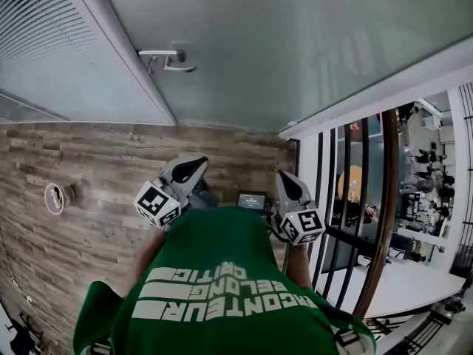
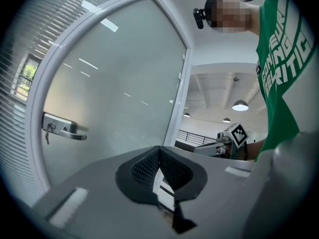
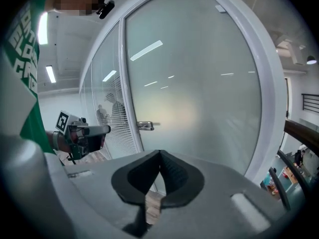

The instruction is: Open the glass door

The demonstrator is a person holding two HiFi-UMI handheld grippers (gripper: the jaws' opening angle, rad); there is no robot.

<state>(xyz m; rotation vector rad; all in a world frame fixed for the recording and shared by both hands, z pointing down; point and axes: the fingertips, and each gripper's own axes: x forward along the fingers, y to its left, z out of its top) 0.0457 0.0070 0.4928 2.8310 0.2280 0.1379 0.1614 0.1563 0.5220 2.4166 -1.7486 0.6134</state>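
Observation:
The frosted glass door (image 1: pixel 295 43) in its white frame fills the top of the head view, and it stands closed. Its metal lever handle (image 1: pixel 168 59) is on the left side of the pane, well ahead of both grippers. The handle also shows in the left gripper view (image 2: pixel 65 129) and, small, in the right gripper view (image 3: pixel 145 126). My left gripper (image 1: pixel 196 163) (image 2: pixel 159 149) is shut with nothing in it. My right gripper (image 1: pixel 284 177) (image 3: pixel 160 153) is likewise shut and empty. Both are held close to my body, apart from the door.
To the left of the door is a glass wall with blinds (image 1: pixel 37 28). A round door stop (image 1: pixel 55 197) is on the wooden floor (image 1: pixel 111 161). A black railing with a wooden handrail (image 1: pixel 384 198) runs along the right.

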